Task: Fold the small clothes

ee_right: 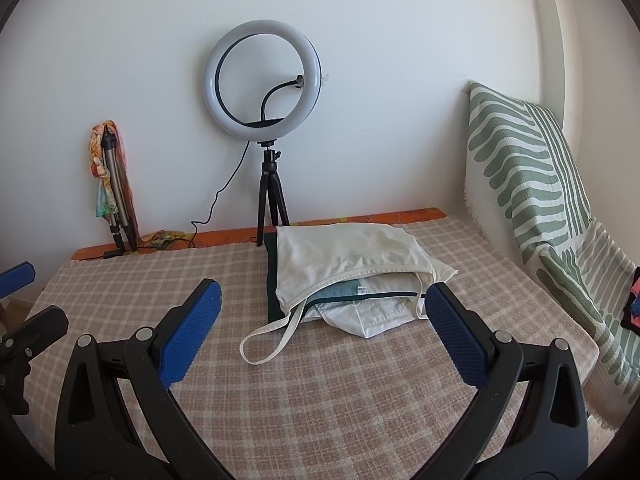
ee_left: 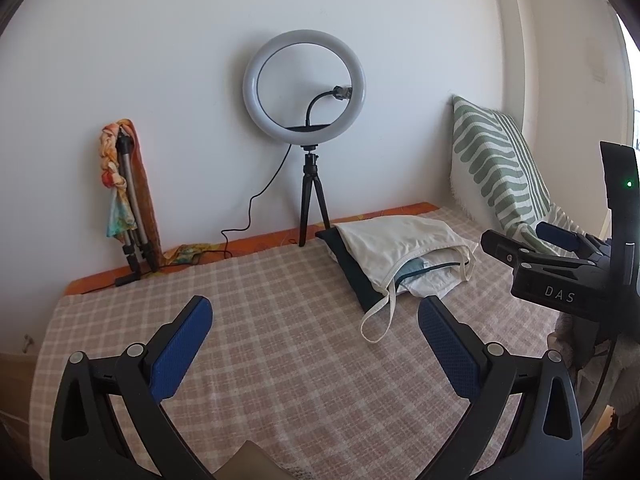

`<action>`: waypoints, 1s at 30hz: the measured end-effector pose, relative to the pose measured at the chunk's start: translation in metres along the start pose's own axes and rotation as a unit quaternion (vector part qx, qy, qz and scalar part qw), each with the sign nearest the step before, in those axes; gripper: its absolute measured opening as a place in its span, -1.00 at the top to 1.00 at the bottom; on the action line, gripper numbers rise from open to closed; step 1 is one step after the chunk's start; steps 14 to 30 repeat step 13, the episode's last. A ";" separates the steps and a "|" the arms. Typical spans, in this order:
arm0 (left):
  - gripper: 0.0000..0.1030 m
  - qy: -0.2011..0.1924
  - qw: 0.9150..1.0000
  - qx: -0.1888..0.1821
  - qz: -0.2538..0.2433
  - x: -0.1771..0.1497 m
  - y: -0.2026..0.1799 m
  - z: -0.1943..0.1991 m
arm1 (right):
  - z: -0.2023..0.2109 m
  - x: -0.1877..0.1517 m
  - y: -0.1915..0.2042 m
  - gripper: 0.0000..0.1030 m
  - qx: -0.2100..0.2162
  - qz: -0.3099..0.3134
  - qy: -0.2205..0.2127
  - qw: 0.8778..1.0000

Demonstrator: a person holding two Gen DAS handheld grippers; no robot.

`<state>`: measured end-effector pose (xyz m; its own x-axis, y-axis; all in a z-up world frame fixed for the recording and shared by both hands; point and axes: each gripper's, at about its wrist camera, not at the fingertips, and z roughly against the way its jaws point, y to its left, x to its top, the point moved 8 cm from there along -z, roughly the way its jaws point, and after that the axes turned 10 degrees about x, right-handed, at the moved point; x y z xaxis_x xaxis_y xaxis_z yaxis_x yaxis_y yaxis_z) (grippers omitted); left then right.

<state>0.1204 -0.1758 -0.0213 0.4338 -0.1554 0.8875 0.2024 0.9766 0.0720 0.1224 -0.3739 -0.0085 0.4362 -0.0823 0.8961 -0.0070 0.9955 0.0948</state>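
while you hold both tools above the checked bedspread, your left gripper has its blue-padded jaws spread wide apart with nothing between them, and your right gripper is just the same, jaws wide and gripping nothing.

from the left wrist view you can see the right gripper's black body at the right edge, a small green light glowing on it. from the right wrist view, part of the left gripper shows at the left edge.

the clothes sit in a small pile toward the far right part of the bedspread, well ahead of both sets of fingers. on top lies a cream tote bag, its mouth turned toward you, with one long strap looped out onto the checked cloth. white and pale blue folded garments poke out of the bag's mouth, and a dark green cloth lies underneath along the left side.

behind the pile, a ring light stands on a small black tripod against the white wall, its cable trailing left. a folded tripod wrapped in a colourful scarf leans on the wall further left. a green-and-white striped pillow is propped up at the right.
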 end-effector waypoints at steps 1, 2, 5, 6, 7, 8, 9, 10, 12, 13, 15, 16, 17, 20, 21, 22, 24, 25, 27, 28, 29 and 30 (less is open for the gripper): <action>-0.99 0.001 1.000 0.000 0.000 0.000 0.000 0.000 | -0.002 0.000 0.000 -1.00 0.002 0.001 0.001 1.000; -0.99 0.001 1.000 0.000 0.000 0.000 0.001 -0.001 | -0.002 0.000 0.000 -1.00 0.002 0.002 0.002 1.000; -0.99 0.002 1.000 0.002 0.000 -0.001 0.001 -0.002 | -0.003 -0.001 0.000 -1.00 0.003 0.003 0.002 1.000; -0.99 0.002 1.000 0.002 -0.001 -0.001 0.001 -0.002 | -0.003 -0.001 0.001 -1.00 0.004 0.003 0.002 1.000; -0.99 0.001 1.000 0.002 -0.002 -0.001 0.001 -0.002 | -0.003 -0.001 0.000 -1.00 0.004 0.003 0.003 1.000; -0.99 0.001 1.000 0.003 -0.002 -0.001 0.001 -0.002 | -0.005 -0.001 0.000 -1.00 0.006 0.004 0.003 1.000; -0.99 0.002 1.000 0.002 -0.002 -0.001 0.001 -0.002 | -0.005 -0.001 0.000 -1.00 0.006 0.004 0.003 1.000; -0.99 0.002 1.000 0.001 -0.002 -0.002 0.001 -0.002 | -0.005 -0.001 0.000 -1.00 0.006 0.004 0.003 1.000; -0.99 0.001 1.000 0.003 -0.002 -0.002 0.002 -0.001 | -0.007 -0.001 0.000 -1.00 0.008 0.005 0.003 1.000; -0.99 0.001 1.000 0.003 -0.002 -0.002 0.002 -0.001 | -0.007 -0.001 0.000 -1.00 0.009 0.006 0.004 1.000; -0.99 0.001 1.000 0.003 -0.002 -0.002 0.002 -0.001 | -0.007 -0.001 0.000 -1.00 0.009 0.006 0.004 1.000; -0.99 0.001 1.000 0.003 -0.002 -0.002 0.002 -0.001 | -0.007 -0.001 0.000 -1.00 0.009 0.006 0.004 1.000; -0.99 0.001 1.000 0.003 -0.002 -0.002 0.002 -0.001 | -0.007 -0.001 0.000 -1.00 0.009 0.006 0.004 1.000; -0.99 0.001 1.000 0.003 -0.002 -0.002 0.002 -0.001 | -0.007 -0.001 0.000 -1.00 0.009 0.006 0.004 1.000; -0.99 0.001 1.000 0.003 -0.002 -0.002 0.002 -0.001 | -0.007 -0.001 0.000 -1.00 0.009 0.006 0.004 1.000; -0.99 0.001 1.000 0.003 -0.002 -0.002 0.002 -0.001 | -0.007 -0.001 0.000 -1.00 0.009 0.006 0.004 1.000; -0.99 0.001 1.000 0.003 -0.002 -0.002 0.002 -0.001 | -0.007 -0.001 0.000 -1.00 0.009 0.006 0.004 1.000; -0.99 0.001 1.000 0.003 -0.002 -0.002 0.002 -0.001 | -0.007 -0.001 0.000 -1.00 0.009 0.006 0.004 1.000; -0.99 0.001 1.000 0.003 -0.002 -0.002 0.002 -0.001 | -0.007 -0.001 0.000 -1.00 0.009 0.006 0.004 1.000; -0.99 0.001 1.000 0.003 -0.002 -0.002 0.002 -0.001 | -0.007 -0.001 0.000 -1.00 0.009 0.006 0.004 1.000; -0.99 0.001 1.000 0.003 -0.002 -0.002 0.002 -0.001 | -0.007 -0.001 0.000 -1.00 0.009 0.006 0.004 1.000; -0.99 0.001 1.000 0.003 -0.002 -0.002 0.002 -0.001 | -0.007 -0.001 0.000 -1.00 0.009 0.006 0.004 1.000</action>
